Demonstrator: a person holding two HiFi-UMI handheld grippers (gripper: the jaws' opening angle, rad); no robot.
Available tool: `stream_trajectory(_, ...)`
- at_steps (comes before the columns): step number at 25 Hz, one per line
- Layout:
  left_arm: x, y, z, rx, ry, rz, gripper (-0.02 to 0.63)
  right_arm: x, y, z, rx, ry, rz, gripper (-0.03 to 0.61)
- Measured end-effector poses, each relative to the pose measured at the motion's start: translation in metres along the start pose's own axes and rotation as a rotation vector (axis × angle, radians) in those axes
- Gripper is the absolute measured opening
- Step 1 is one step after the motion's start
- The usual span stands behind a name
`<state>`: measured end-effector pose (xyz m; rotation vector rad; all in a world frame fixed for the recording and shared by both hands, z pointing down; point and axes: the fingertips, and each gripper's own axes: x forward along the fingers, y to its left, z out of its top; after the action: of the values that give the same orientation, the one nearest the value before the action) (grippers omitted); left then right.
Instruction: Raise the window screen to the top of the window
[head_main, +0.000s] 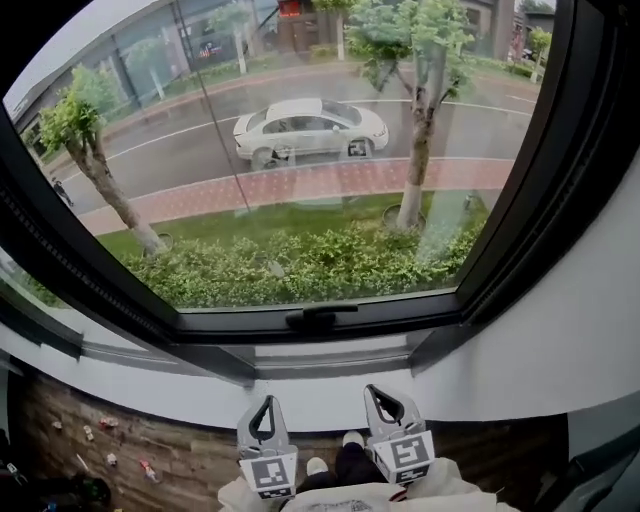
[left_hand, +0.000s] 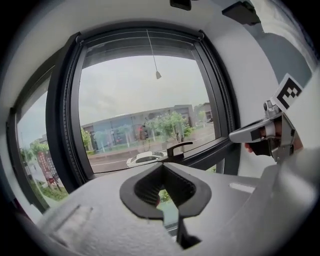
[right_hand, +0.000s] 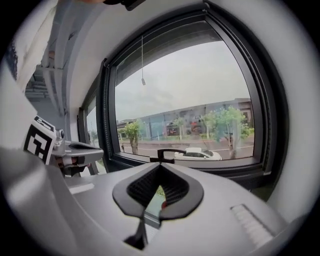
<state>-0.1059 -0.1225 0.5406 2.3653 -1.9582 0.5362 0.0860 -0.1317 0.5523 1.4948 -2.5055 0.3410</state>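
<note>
Window screen (left_hand: 145, 47): up at the top of the window (head_main: 540, 180), showing only as a darker band just under the head of the frame in both gripper views. Glass below the band clear down to the bottom rail. Street and white car (head_main: 310, 128) plainly visible, no mesh across them. Pull cord (left_hand: 158, 75) hanging free from the top, its toggle high in the pane and touched by neither gripper. Handle (head_main: 322, 317) on the bottom rail likewise untouched.

Left gripper (head_main: 266, 403): low at the bottom edge of the head view, below the sill and well apart from the window. Claw pressed together, nothing pinched, only open air and glass beyond the pads.

Right gripper (head_main: 373, 392): just beside the left, at the same low level and also well apart from the window. Claw pressed together, nothing between the pads.

Assessment: raising judged complete, with the screen at the upper limit as far as these views allow. No further lift apparently required. Not verifiable from here: full seating or catch of the screen's bottom bar at the top, that part being too small and dark to read. Remaining work, if any: a check of that seating only.
</note>
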Motion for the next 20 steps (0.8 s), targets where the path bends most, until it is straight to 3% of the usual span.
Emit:
stream_trajectory(3,-0.012,-0.002,-0.005,0.004,0.004,-0.004,0.002,-0.007,0.010,-0.014,0.099,0.039,0.023,0.005)
stream_trajectory(9,-0.083,0.030,0.018,0.005,-0.014,0.003,0.002,-0.036,0.074,0.012,0.132,0.063,0.052,0.005)
stream_trajectory(11,-0.115,0.022,0.013,0.001,-0.004,-0.003,0.002,-0.064,0.088,0.007,0.150,0.069,0.049,0.005)
stream_trajectory(14,-0.167,0.002,-0.017,-0.021,0.011,-0.001,0.002,-0.111,0.105,-0.018,0.140,0.069,0.052,0.005)
stream_trajectory(18,-0.254,0.028,-0.095,-0.047,-0.006,0.012,0.002,-0.151,0.191,-0.076,0.130,0.061,0.062,0.005)
stream_trajectory(20,-0.287,0.040,-0.108,-0.049,-0.024,0.000,0.002,-0.169,0.228,-0.089,0.116,0.058,0.055,0.005)
